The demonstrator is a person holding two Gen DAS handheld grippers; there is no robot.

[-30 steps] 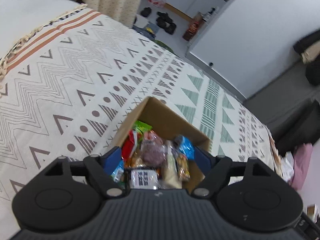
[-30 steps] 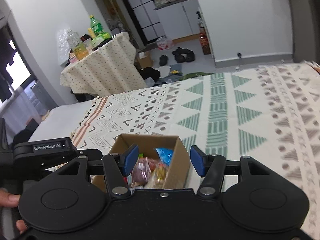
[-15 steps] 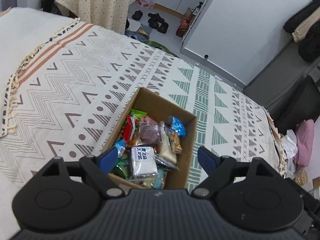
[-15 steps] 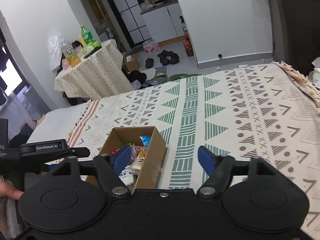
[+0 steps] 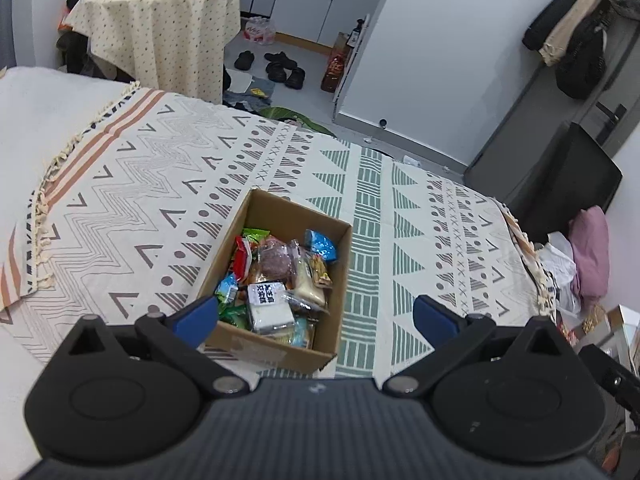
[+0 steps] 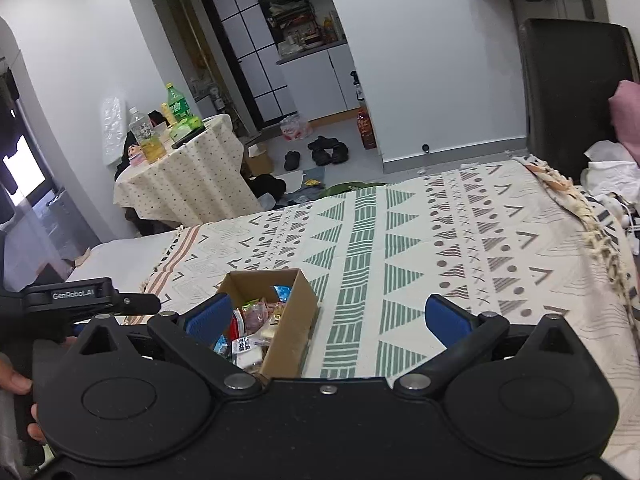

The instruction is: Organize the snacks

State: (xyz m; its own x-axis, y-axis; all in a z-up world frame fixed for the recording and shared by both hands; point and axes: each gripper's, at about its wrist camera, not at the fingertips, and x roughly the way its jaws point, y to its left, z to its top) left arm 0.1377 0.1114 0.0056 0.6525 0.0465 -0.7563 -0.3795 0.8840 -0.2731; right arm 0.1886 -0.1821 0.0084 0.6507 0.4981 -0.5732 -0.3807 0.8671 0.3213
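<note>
An open cardboard box (image 5: 340, 280) full of several wrapped snacks (image 5: 276, 280) sits on a patterned blanket (image 5: 140, 200). My left gripper (image 5: 316, 314) is open and empty, held above the box's near edge. In the right wrist view the box (image 6: 294, 332) lies low and left of centre on the blanket (image 6: 440, 240). My right gripper (image 6: 326, 316) is open and empty, above the box's right side. The left gripper's body (image 6: 80, 300) shows at the left edge of that view.
A round table (image 6: 180, 184) with bottles stands beyond the bed. Shoes (image 6: 324, 152) and clutter lie on the floor by a white wall. A dark chair (image 5: 560, 184) and pink cloth (image 5: 588, 248) are off the bed's right edge.
Both grippers have pulled up and back from the box, so it looks smaller and more of the room shows. Both jaws have opened wider.
</note>
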